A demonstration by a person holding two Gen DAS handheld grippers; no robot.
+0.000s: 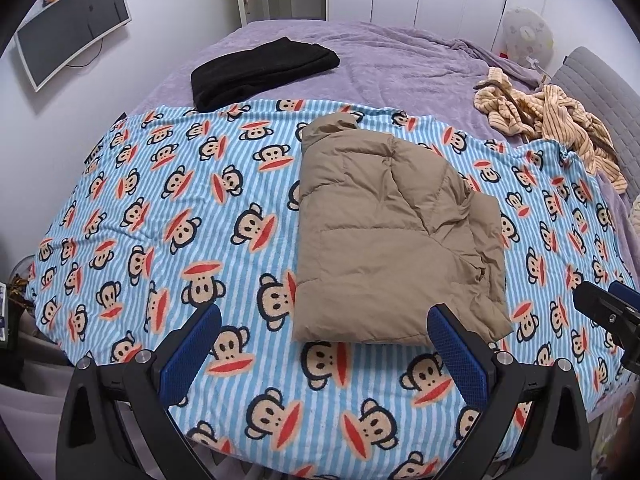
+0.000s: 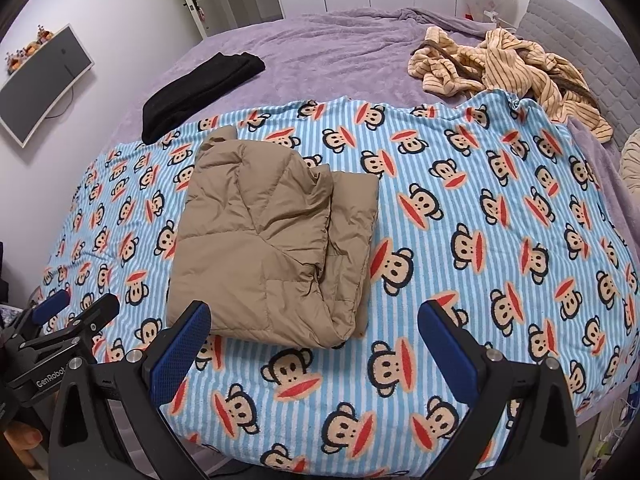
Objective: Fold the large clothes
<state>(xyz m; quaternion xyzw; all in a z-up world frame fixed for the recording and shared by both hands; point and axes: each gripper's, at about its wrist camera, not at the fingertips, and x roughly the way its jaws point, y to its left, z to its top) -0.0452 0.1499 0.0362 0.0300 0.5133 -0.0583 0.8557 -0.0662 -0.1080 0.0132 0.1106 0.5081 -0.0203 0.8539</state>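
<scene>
A tan puffer jacket (image 1: 384,232) lies folded into a compact rectangle on the blue striped monkey-print blanket (image 1: 180,208); it also shows in the right wrist view (image 2: 272,240). My left gripper (image 1: 324,336) is open and empty, hovering just before the jacket's near edge. My right gripper (image 2: 314,336) is open and empty, near the jacket's near right corner. The right gripper shows at the right edge of the left wrist view (image 1: 608,304). The left gripper shows at the left edge of the right wrist view (image 2: 76,308).
A folded black garment (image 1: 260,68) lies on the purple bedspread (image 1: 400,60) at the back left. A crumpled beige striped garment (image 1: 552,120) lies at the back right by the grey headboard (image 1: 600,92). A monitor (image 1: 72,28) hangs on the left wall.
</scene>
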